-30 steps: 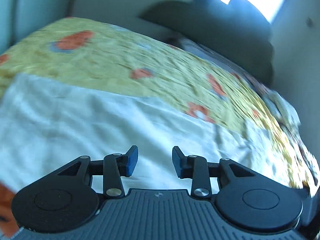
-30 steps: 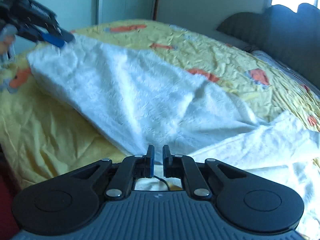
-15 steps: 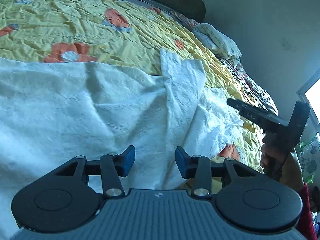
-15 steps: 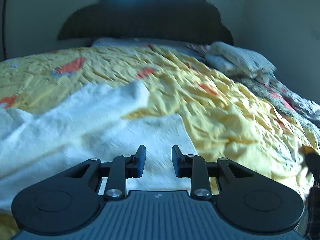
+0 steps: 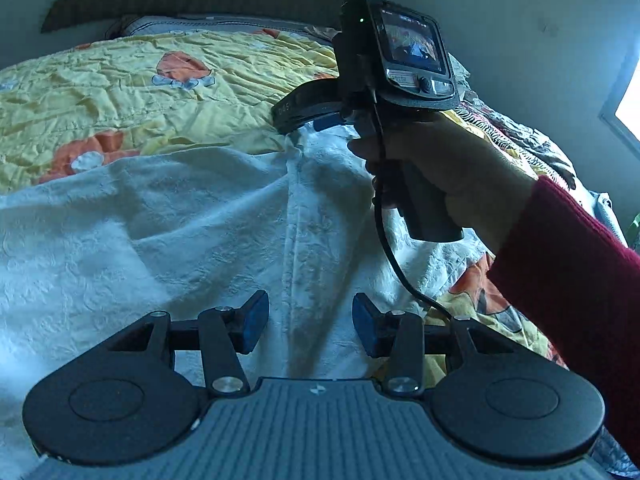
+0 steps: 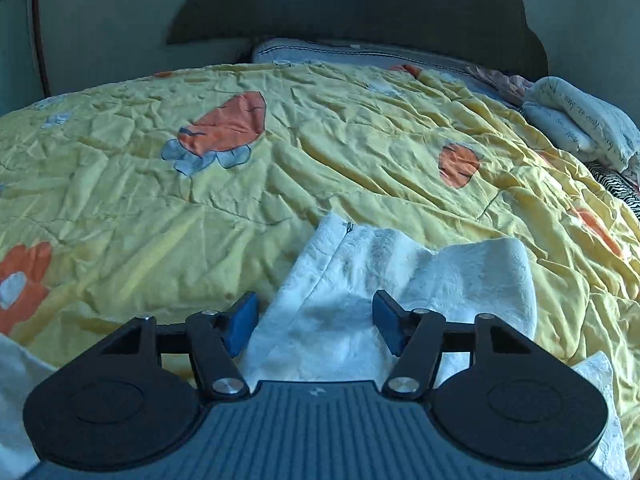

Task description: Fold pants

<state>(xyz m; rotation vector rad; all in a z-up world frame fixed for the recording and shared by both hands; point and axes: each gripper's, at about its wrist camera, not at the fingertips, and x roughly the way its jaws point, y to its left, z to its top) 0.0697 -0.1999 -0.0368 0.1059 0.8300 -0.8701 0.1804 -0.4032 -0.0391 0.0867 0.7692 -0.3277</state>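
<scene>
Both views swung round to face dark headboard [image 6: 360, 12] since a second ago; right gripper [image 6: 314, 326] then pinched shut at white cloth, jaws have just been opening, now apart, nothing clamped, pants end lying below gap; left gripper [image 5: 310, 326] jaws have eased slightly wider, empty, hovering over cloth; white pants [image 5: 160, 240] spread on yellow quilt [image 6: 360, 160], narrow end [image 6: 400, 272] toward headboard; right hand [image 5: 452, 168], red sleeve [image 5: 572, 280], holds its gripper over far edge of pants; pillow [image 6: 580, 124] at right.
</scene>
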